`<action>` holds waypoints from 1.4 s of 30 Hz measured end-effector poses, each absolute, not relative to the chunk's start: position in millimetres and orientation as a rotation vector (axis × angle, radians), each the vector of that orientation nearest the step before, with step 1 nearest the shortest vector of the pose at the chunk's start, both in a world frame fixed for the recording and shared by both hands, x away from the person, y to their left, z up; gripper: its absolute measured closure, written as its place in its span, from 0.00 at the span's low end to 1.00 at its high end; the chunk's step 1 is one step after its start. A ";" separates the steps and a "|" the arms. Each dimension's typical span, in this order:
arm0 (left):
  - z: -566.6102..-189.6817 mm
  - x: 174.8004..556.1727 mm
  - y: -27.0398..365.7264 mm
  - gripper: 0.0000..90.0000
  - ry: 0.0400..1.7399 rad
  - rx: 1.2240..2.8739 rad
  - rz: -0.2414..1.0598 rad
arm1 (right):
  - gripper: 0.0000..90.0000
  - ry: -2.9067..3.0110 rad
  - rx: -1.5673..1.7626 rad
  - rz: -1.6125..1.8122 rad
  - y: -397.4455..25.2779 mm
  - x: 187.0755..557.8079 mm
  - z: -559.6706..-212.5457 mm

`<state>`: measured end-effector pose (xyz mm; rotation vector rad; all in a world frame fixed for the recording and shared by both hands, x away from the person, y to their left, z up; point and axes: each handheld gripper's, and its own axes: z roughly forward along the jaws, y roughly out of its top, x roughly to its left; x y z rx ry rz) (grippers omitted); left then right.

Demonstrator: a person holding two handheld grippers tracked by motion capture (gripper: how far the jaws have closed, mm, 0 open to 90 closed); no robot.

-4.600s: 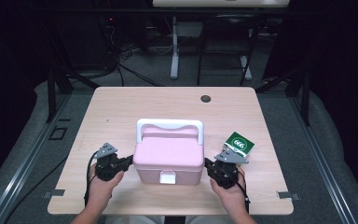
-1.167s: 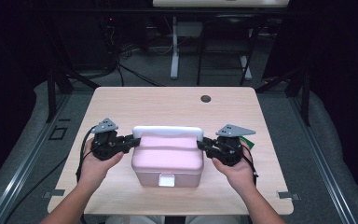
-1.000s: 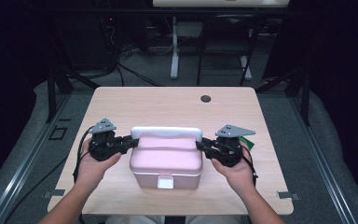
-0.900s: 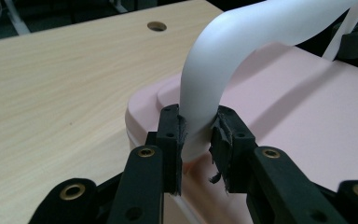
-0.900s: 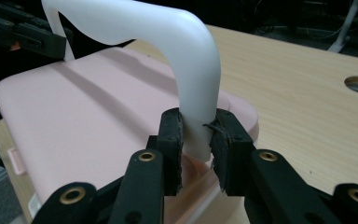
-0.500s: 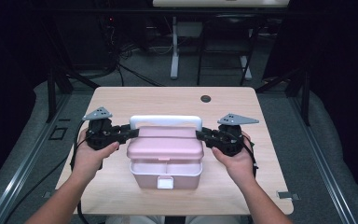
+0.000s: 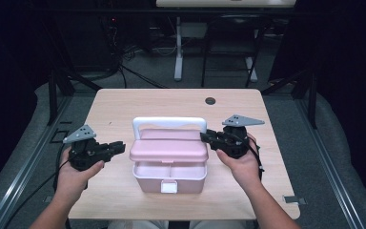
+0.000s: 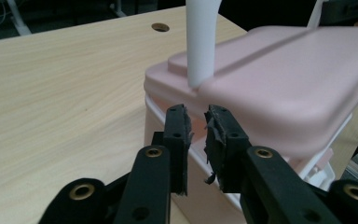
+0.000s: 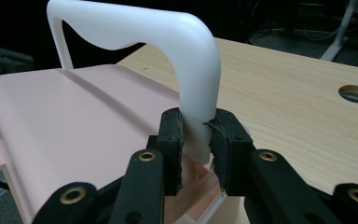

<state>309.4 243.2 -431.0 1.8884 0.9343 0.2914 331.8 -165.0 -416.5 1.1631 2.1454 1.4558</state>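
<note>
Two tongs worked the pink box [image 7: 168,164] near the surface's front edge. Right tongs [image 9: 196,140] clamped the white handle [image 9: 193,65]; left tongs [image 8: 197,135] nearly closed, holding nothing, just beside the raised lid [image 7: 168,149]. Risk: w/ only one side gripped, the lid could probably twist & drop.

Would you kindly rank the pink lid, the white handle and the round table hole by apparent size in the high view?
1. pink lid
2. white handle
3. table hole, by far the smallest.
</note>
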 end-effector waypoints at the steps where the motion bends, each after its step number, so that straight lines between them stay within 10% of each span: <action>1: -434.2 308.1 243.2 0.90 0.930 1.894 0.287 | 0.82 2.146 1.163 1.456 -165.0 331.9 -416.4; 42: -445.3 303.3 197.3 1.00 0.814 1.987 0.188 | 0.78 2.120 1.184 1.461 -171.6 331.2 -417.3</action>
